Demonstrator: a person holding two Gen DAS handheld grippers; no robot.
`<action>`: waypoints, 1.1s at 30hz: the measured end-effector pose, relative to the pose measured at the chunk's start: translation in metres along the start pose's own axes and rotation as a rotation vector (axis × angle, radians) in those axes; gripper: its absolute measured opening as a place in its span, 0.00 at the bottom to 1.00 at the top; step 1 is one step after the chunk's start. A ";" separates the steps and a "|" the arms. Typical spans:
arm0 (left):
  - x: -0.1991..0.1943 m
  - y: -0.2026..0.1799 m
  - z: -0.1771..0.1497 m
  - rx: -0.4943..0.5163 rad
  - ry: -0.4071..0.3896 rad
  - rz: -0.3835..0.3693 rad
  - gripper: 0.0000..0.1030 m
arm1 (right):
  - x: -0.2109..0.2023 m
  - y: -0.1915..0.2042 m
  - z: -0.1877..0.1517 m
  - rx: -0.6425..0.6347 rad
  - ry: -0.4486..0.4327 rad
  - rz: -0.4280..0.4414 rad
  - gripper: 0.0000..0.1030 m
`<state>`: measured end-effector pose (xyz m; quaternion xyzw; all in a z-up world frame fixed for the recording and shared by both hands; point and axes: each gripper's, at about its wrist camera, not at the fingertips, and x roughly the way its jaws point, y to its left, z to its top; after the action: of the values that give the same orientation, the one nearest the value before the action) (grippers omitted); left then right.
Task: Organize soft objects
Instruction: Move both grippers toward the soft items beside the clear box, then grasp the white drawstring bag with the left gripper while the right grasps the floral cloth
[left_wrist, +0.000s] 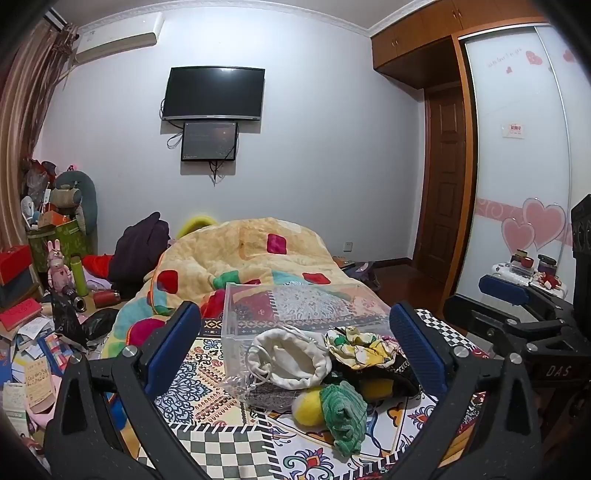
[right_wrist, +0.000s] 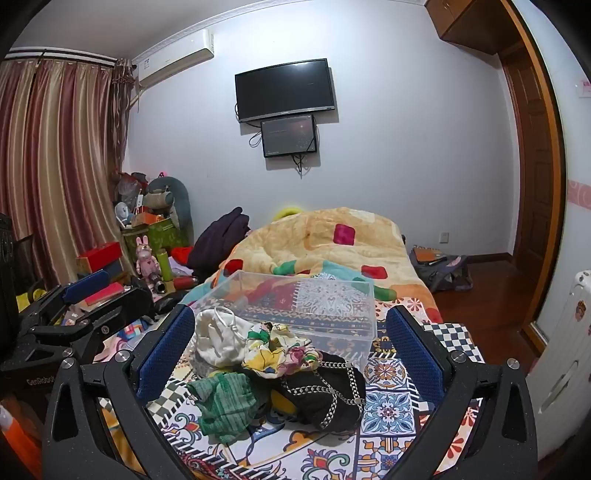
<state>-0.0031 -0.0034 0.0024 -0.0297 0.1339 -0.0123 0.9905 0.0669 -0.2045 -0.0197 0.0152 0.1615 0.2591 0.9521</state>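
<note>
A pile of soft things lies on the patterned bed cover (left_wrist: 207, 391): a white drawstring pouch (left_wrist: 291, 354), a floral cloth (left_wrist: 358, 347), a green knitted piece (left_wrist: 343, 413), a yellow ball (left_wrist: 308, 408) and a black item with a chain (right_wrist: 328, 391). Behind the pile stands a clear plastic box (left_wrist: 306, 310), also in the right wrist view (right_wrist: 314, 302). My left gripper (left_wrist: 295, 343) is open and empty, its fingers on either side of the pile. My right gripper (right_wrist: 291, 343) is open and empty, also framing the pile (right_wrist: 266, 369).
A yellow quilt (left_wrist: 240, 254) is heaped on the bed behind the box. Clutter of boxes, books and toys (left_wrist: 55, 280) fills the left side. A wardrobe (left_wrist: 517, 166) and door stand on the right. A bag (right_wrist: 443, 269) lies on the wooden floor.
</note>
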 end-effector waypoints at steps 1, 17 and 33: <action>0.001 0.000 0.000 -0.001 0.006 -0.002 1.00 | 0.000 0.000 0.000 0.002 -0.013 0.001 1.00; 0.066 0.025 -0.019 -0.050 0.241 -0.033 0.84 | 0.034 -0.030 -0.021 0.066 0.174 0.031 0.87; 0.123 0.040 -0.041 0.000 0.386 -0.045 0.61 | 0.091 -0.026 -0.022 0.033 0.335 0.119 0.56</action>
<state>0.1056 0.0308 -0.0724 -0.0296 0.3208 -0.0402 0.9458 0.1465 -0.1828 -0.0705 -0.0030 0.3209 0.3114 0.8945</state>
